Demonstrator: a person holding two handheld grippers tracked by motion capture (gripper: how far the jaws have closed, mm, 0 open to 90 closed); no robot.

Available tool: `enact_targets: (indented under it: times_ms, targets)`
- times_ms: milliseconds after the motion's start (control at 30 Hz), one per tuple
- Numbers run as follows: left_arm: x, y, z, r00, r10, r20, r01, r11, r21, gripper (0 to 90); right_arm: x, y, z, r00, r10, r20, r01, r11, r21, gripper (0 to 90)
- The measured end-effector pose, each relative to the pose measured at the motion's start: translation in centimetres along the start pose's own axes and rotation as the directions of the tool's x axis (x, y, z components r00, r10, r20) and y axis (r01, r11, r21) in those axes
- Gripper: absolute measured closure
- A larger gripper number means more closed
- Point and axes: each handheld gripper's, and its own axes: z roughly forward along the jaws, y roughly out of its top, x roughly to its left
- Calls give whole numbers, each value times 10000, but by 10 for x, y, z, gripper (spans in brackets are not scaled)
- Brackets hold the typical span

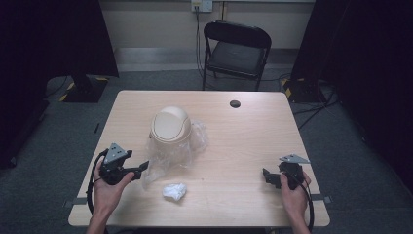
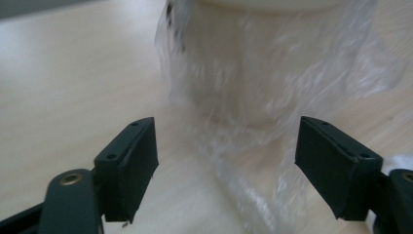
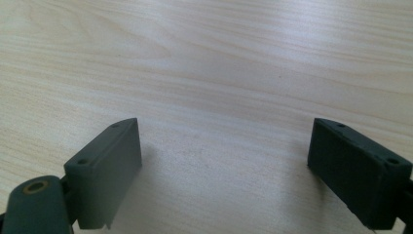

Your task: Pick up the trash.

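A beige bin with a domed swing lid (image 1: 170, 124) stands on the wooden table (image 1: 243, 141), with a clear plastic bag (image 1: 168, 158) hanging loose around its base. A crumpled white wad (image 1: 174, 191) lies in front of it. My left gripper (image 1: 142, 168) is at the bag's left edge, its jaws open. In the left gripper view the blurred bag film (image 2: 253, 97) spreads ahead of and between the jaws of the left gripper (image 2: 226, 161), and the pads do not press on it. My right gripper (image 1: 267, 176) hovers open over bare wood at the right, nothing between the jaws of the right gripper (image 3: 224, 165).
A black folding chair (image 1: 237, 48) stands beyond the table's far edge. A dark cable hole (image 1: 235, 104) sits near the far edge of the tabletop. Black curtains and stands flank the table on both sides.
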Motion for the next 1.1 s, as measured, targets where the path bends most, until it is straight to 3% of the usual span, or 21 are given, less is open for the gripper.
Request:
enact_targets:
  times_ms: [133,300,333,400,433,467,533,600,767,1100]
  targets:
    - [-3,15,2,9988,-61,478,73,9997,-243,243,0,0,0,10000,12,19,-12,10000,-2,115]
    - [-9,29,6,9972,42,743,-9,9990,-445,253,0,0,0,10000,8,8,-8,10000,7,115]
    - [-11,35,7,9926,-113,1212,201,9972,-715,253,0,0,0,10000,9,9,-9,10000,7,115]
    - [-14,39,9,9923,-31,1234,122,9972,-733,245,0,0,0,10000,7,9,-7,10000,6,114]
    - [-18,45,11,9924,225,1207,-144,9976,-681,245,0,0,0,10000,6,8,-6,10000,6,114]
    - [-22,52,14,9894,484,1371,-398,9971,-650,239,0,0,0,10000,9,9,-9,10000,8,115]
    - [-25,61,18,9872,602,1479,-511,9966,-649,239,0,0,0,10000,9,7,-9,10000,8,115]
    - [-28,65,20,9895,548,1334,-463,9967,-663,240,0,0,0,10000,-2,2,2,10000,0,115]
    - [-32,80,35,9859,723,1506,-660,9968,-461,238,0,0,0,10000,8,7,-8,10000,8,115]
    - [-35,89,57,9843,575,1668,-597,9982,79,233,0,0,0,10000,-4,2,4,10000,0,115]
